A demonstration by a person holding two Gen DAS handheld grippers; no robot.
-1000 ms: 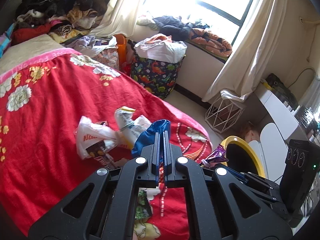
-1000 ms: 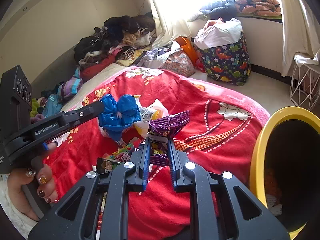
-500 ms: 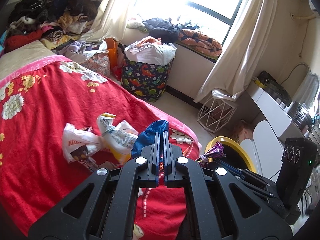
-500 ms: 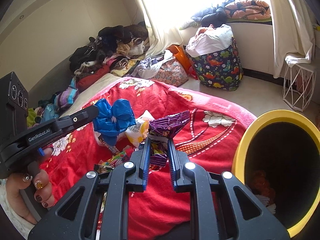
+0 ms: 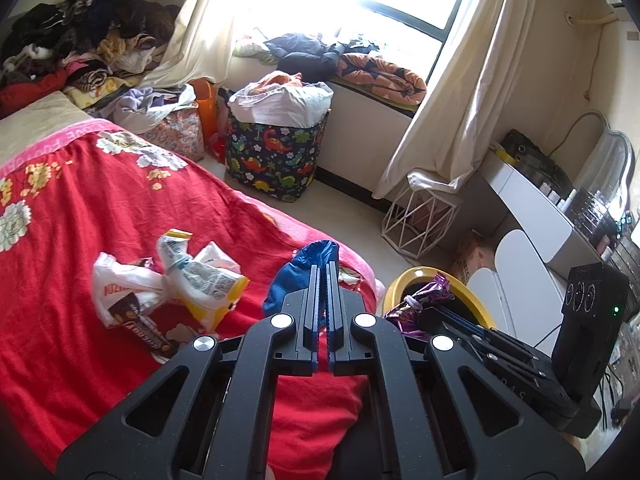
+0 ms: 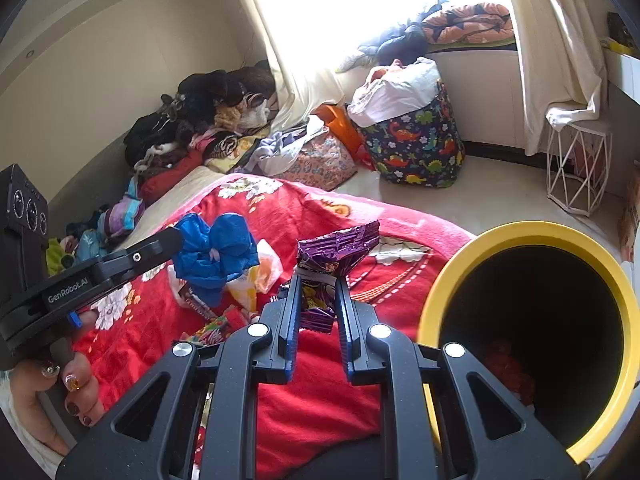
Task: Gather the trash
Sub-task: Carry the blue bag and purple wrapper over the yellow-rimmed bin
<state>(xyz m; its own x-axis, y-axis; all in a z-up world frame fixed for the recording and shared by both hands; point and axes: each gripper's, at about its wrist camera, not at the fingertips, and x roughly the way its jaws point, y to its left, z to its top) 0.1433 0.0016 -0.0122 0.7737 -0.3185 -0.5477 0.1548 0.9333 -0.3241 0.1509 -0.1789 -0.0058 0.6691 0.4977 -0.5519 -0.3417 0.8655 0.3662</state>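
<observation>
Over the red floral bedspread (image 5: 80,216), my left tongs (image 5: 322,268) are clamped nearly shut on a crumpled blue plastic bag (image 6: 216,252), held in the air. My right tongs (image 6: 316,280) are closed partway, gripping a purple foil wrapper (image 6: 340,246) just beside the yellow-rimmed bin (image 6: 456,264); print on the wrapper is too small to read. "GenRobot.AI" shows on the left tool body. White and yellow snack wrappers (image 5: 200,276) lie on the bed, lettering partly legible only. Room: dinosaur-print hamper (image 5: 276,160), clothes pile (image 5: 80,40), white wire basket (image 5: 420,216), curtained bright window (image 5: 360,0).
</observation>
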